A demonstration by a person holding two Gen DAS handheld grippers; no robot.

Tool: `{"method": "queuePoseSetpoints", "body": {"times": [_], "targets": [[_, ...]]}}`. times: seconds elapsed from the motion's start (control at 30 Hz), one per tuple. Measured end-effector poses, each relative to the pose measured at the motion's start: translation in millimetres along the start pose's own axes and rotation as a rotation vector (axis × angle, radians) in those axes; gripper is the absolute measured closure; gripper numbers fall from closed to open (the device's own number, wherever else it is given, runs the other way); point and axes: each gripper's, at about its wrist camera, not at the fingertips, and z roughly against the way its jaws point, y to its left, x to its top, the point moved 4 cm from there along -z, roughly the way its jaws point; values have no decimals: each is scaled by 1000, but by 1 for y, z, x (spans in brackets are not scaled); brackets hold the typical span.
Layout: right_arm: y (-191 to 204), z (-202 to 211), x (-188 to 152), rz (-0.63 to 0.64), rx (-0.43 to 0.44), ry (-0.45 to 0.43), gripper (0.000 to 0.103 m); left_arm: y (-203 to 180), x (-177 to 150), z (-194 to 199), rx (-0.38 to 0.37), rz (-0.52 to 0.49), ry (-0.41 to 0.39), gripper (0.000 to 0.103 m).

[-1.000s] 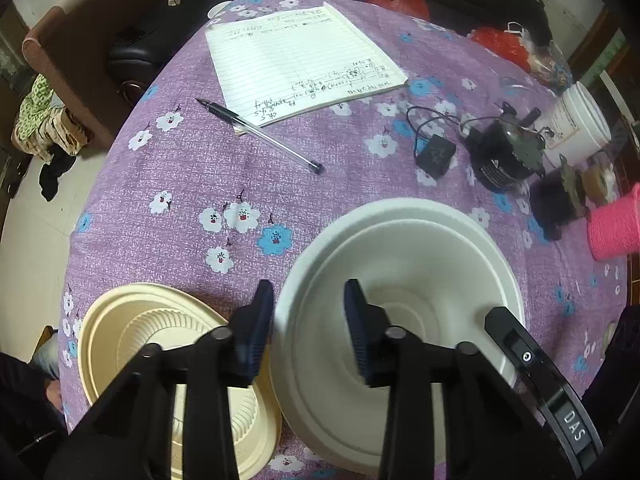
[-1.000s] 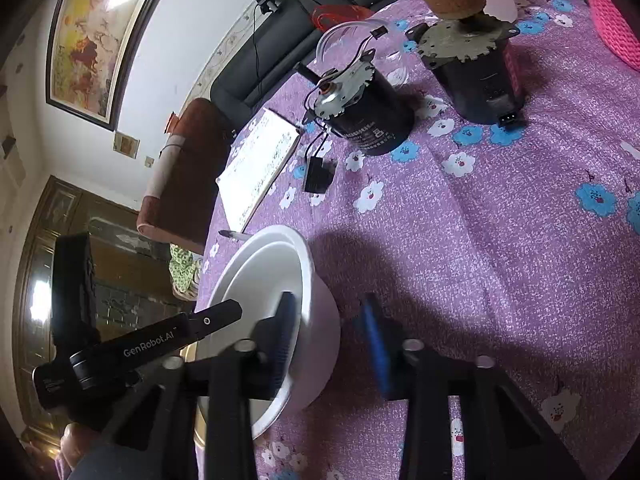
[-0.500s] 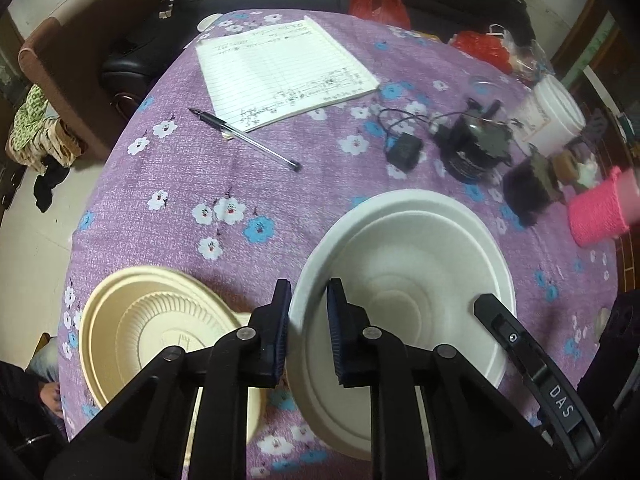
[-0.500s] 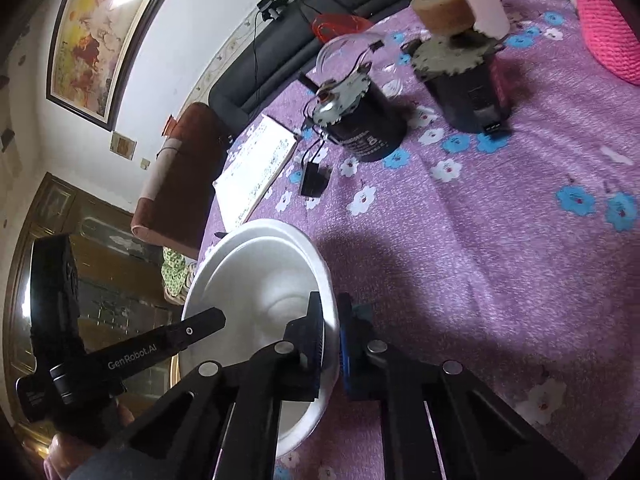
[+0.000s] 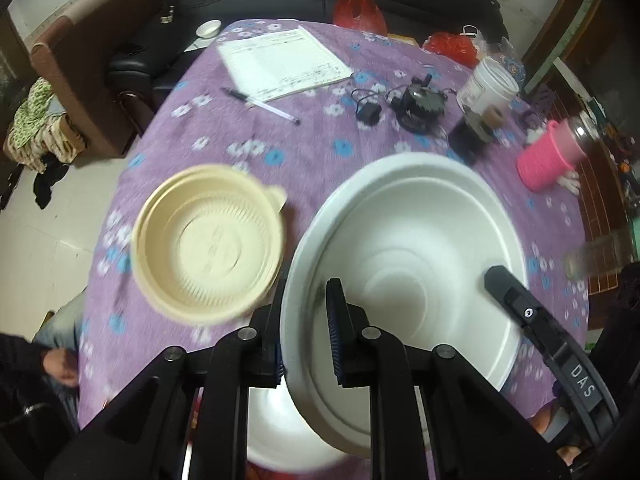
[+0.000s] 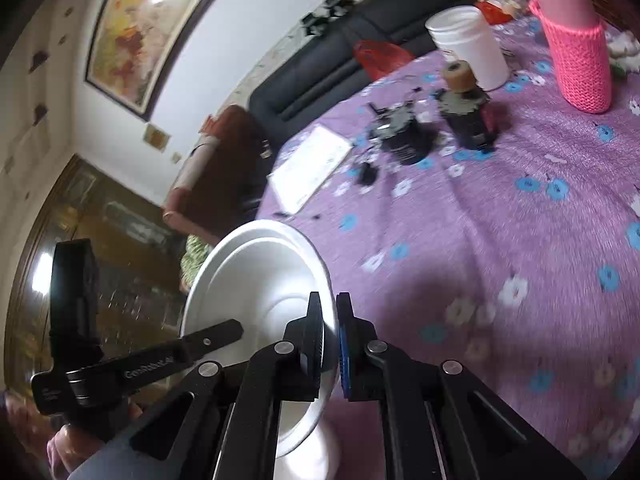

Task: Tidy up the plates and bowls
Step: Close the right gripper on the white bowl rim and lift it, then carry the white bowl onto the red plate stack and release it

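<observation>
A large white bowl (image 5: 416,252) is held above the purple flowered table (image 5: 240,148) by both grippers. My left gripper (image 5: 306,332) is shut on its near left rim. My right gripper (image 6: 329,340) is shut on its opposite rim; the white bowl (image 6: 256,280) fills the lower left of the right wrist view. A stack of cream ribbed bowls (image 5: 208,244) sits on the table to the left of the white bowl. Another white bowl (image 5: 280,432) shows below the lifted one, partly hidden.
At the table's far side lie a notepad (image 5: 284,62) and a pen (image 5: 260,106), two dark motor parts (image 5: 420,106), a white cup (image 5: 488,88) and a pink knitted bottle (image 5: 548,160). A sofa and chair stand beyond the table.
Both grippers closed on the white bowl's rim and lifted it off the table. The view rose and pulled back, so the cream bowls now sit farther away.
</observation>
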Motion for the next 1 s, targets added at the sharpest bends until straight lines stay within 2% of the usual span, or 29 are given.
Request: {"method": "queuePoseSetpoints", "body": {"times": [0.17, 0.37, 0.7, 1.0], "targets": [[36, 29, -38, 61, 23, 4, 97, 25, -44, 36, 18, 20, -20, 88], [80, 38, -90, 127, 67, 56, 97, 74, -101, 60, 49, 68, -15, 88], [128, 6, -181, 222, 84, 183, 97, 143, -170, 45, 58, 171, 46, 88], [140, -24, -218, 267, 44, 239, 97, 175, -196, 23, 47, 206, 97, 88]]}}
